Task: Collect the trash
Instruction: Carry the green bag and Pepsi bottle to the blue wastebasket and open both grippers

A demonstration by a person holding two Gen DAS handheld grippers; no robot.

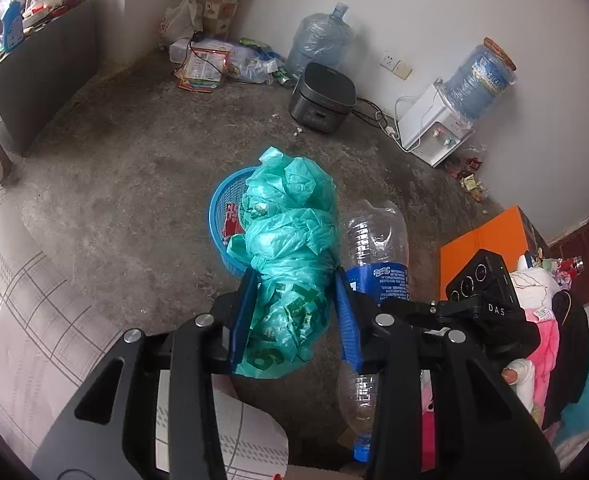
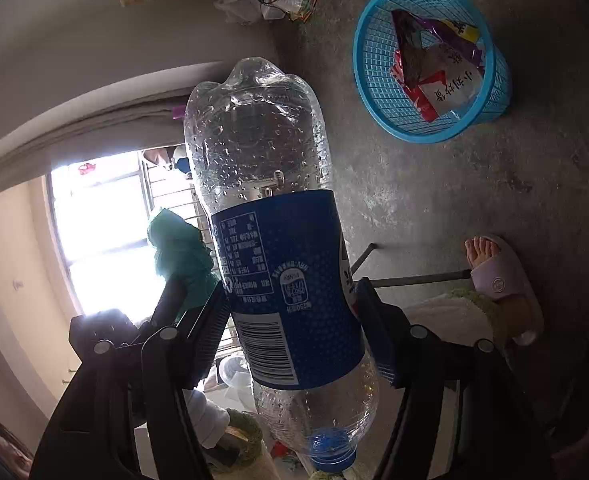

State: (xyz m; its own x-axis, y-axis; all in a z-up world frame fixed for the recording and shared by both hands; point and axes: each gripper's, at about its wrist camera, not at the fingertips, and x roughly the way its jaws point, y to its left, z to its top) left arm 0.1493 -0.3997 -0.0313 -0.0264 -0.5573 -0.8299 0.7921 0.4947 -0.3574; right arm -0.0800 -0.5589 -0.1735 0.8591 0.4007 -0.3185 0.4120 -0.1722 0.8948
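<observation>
Left wrist view: left gripper (image 1: 294, 284) is clamping its jaws on a crumpled green bag (image 1: 290, 248), holding it over the blue basket (image 1: 220, 204) on the concrete floor (image 1: 134, 184). A bottle (image 1: 376, 248) is hanging just right of the bag.

Right wrist view: right gripper (image 2: 294, 300) is gripping the clear bottle (image 2: 278, 240) at its blue label, cap toward the camera. The basket (image 2: 374, 92) is sitting far right, wrappers (image 2: 438, 76) lying inside. A slippered foot (image 2: 494, 272) is resting near right.
</observation>
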